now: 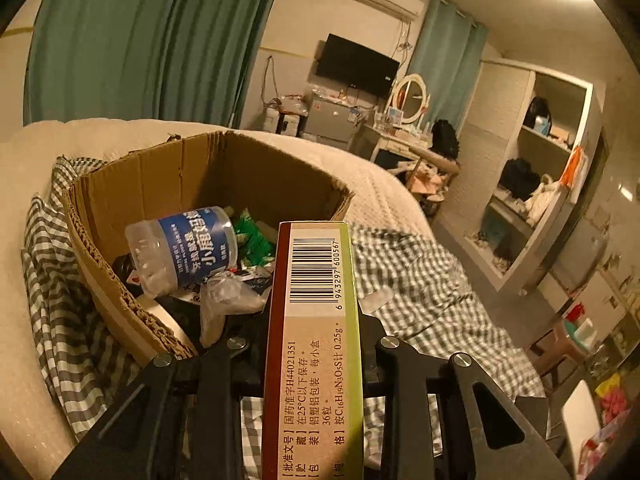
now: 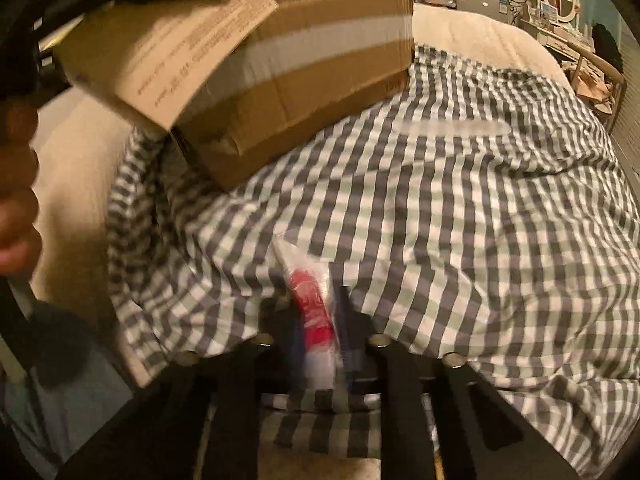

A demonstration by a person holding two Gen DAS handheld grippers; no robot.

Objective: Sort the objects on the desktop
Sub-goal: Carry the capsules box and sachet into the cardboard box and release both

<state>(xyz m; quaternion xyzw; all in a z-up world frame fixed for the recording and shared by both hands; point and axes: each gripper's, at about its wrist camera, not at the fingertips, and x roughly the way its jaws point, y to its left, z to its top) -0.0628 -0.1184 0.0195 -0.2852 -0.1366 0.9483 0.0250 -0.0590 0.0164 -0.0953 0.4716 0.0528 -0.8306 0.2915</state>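
Observation:
My left gripper (image 1: pixel 314 312) is shut on a medicine box (image 1: pixel 314 320) with a barcode, held upright just right of the open cardboard box (image 1: pixel 160 176). Inside that box lie a clear jar with a blue label (image 1: pixel 188 244), green packets (image 1: pixel 256 240) and crumpled plastic (image 1: pixel 228 296). In the right wrist view the same medicine box (image 2: pixel 176 48) hangs at upper left in front of the cardboard box (image 2: pixel 320 80), with the left gripper above it. My right gripper (image 2: pixel 320 320) is shut on a red and white packet in clear wrap (image 2: pixel 314 300), low over the checked cloth (image 2: pixel 440 200).
The cardboard box rests on a checked cloth (image 1: pixel 420 280) spread over a cream bed (image 1: pixel 384 192). A person's hand (image 2: pixel 16 200) shows at the left edge. A long pale object (image 2: pixel 456 128) lies on the cloth. Shelves (image 1: pixel 532 184) and a dresser with a mirror (image 1: pixel 408 100) stand beyond.

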